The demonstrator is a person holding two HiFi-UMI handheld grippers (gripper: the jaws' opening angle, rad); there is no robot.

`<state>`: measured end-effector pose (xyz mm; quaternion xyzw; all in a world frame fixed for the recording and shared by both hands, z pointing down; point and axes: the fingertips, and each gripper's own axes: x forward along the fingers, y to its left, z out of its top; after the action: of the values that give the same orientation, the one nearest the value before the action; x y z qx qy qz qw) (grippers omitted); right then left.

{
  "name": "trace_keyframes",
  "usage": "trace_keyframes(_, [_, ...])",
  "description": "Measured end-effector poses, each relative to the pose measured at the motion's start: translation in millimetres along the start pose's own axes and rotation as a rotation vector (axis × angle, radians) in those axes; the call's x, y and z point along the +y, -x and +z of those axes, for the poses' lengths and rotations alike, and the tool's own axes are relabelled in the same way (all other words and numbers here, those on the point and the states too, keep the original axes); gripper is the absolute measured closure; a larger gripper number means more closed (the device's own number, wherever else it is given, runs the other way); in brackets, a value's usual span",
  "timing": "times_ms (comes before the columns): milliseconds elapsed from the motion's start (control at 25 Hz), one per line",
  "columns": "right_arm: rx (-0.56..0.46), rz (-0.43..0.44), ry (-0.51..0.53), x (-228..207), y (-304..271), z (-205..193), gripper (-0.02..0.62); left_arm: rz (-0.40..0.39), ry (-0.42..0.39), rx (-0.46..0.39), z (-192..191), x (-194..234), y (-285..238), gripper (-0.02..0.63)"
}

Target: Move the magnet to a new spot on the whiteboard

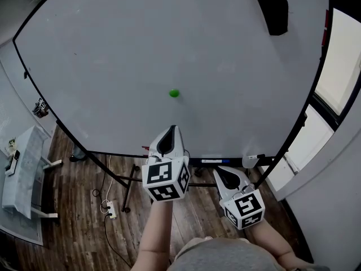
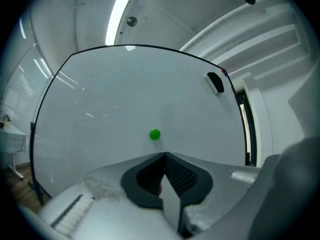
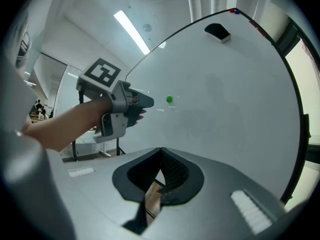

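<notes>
My left tongs (image 1: 171,129) are closed and empty. The green magnet (image 1: 174,93), stuck mid-whiteboard (image 1: 101,55), lies straight ahead, slightly above them. I see my right tongs (image 1: 221,172) also closed on nothing, lower and farther off, so the left is nearer.

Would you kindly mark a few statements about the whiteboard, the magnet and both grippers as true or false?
1. The green magnet sits on the whiteboard, touched by nothing. True.
2. The left gripper has its jaws wide open. False: the jaws are together, with nothing between them.
3. A black eraser sits near the whiteboard's upper right corner in the head view. True.
4. The right gripper reaches closer to the board than the left gripper. False: the left gripper is further forward, pointing towards the magnet.
</notes>
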<state>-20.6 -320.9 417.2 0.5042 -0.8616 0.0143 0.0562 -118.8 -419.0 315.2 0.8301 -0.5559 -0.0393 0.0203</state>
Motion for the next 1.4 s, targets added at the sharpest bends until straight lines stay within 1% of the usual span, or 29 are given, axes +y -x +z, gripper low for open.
trace_keyframes(240, [-0.004,0.002,-0.027,-2,-12,-3,0.594,-0.019,0.013,-0.026,24,12,-39,0.600])
trace_keyframes(320, [-0.004,0.005,-0.030,-1,-16,-4,0.595,-0.025,0.013,-0.028,28,15,-48,0.587])
trace_keyframes(480, [0.001,0.004,-0.035,-3,-22,-6,0.594,-0.029,-0.004,-0.026,32,19,-64,0.527])
trace_keyframes(680, [0.007,0.002,-0.041,-6,-28,-9,0.595,-0.030,-0.023,-0.032,37,19,-80,0.469])
trace_keyframes(760, [0.008,0.002,-0.045,-6,-29,-9,0.595,-0.023,-0.044,-0.025,37,18,-86,0.448])
trace_keyframes(880, [0.006,0.005,-0.050,-7,-32,-10,0.594,-0.005,-0.075,-0.016,37,18,-94,0.433])
trace_keyframes(1240, [0.005,0.012,-0.057,-8,-38,-12,0.594,0.041,-0.091,-0.025,39,21,-98,0.433])
trace_keyframes(1320, [0.007,0.013,-0.057,-8,-39,-13,0.594,0.059,-0.095,-0.027,39,23,-97,0.459])
trace_keyframes(1400, [0.009,0.017,-0.058,-7,-39,-13,0.594,0.070,-0.098,-0.023,39,25,-97,0.469])
